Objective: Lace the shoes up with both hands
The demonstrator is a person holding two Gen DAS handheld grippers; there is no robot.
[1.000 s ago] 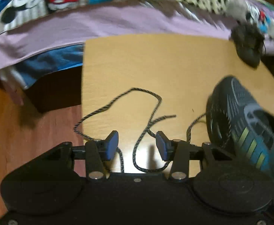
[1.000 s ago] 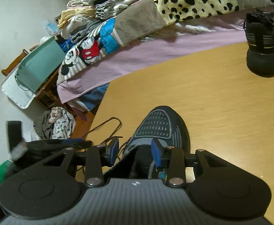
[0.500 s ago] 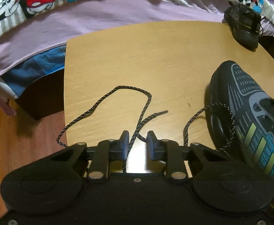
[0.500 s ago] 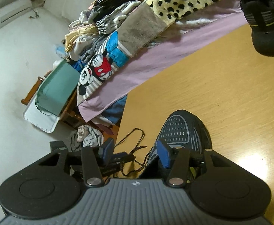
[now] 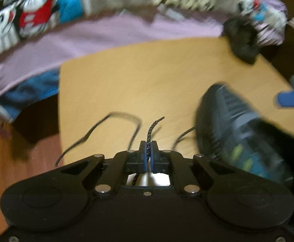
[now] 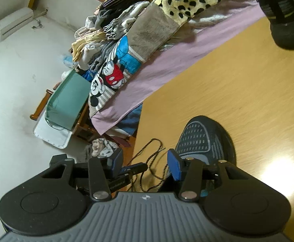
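Left wrist view: the left gripper [image 5: 149, 151] has its two blue pads pressed together on a speckled black shoelace [image 5: 151, 130]. The free end of the lace sticks up and forward beyond the pads, and the rest passes down behind them. More of the same lace lies in loops on the wooden table [image 5: 147, 76], to the left of the pads and to their right towards the shoe. The dark shoe [image 5: 233, 121] with green and blue side stripes lies on the table to the right of the gripper, toe pointing away. A second black shoe [image 5: 241, 40] stands at the far right corner of the table, well apart from the first. A bed with a purple sheet [image 5: 86, 40] and patterned blankets borders the far edge. The view is blurred.

Right wrist view: the right gripper [image 6: 144, 164] hovers over the heel end of the dark shoe [image 6: 203, 137]. Its jaws stand partly apart and are closing; no pad presses on anything. Through the gap one sees loops of the shoelace [image 6: 153, 157] on the table edge and the tip of the left gripper [image 6: 134, 168]. The second shoe [image 6: 284, 16] stands at the far side of the table [image 6: 247, 84].
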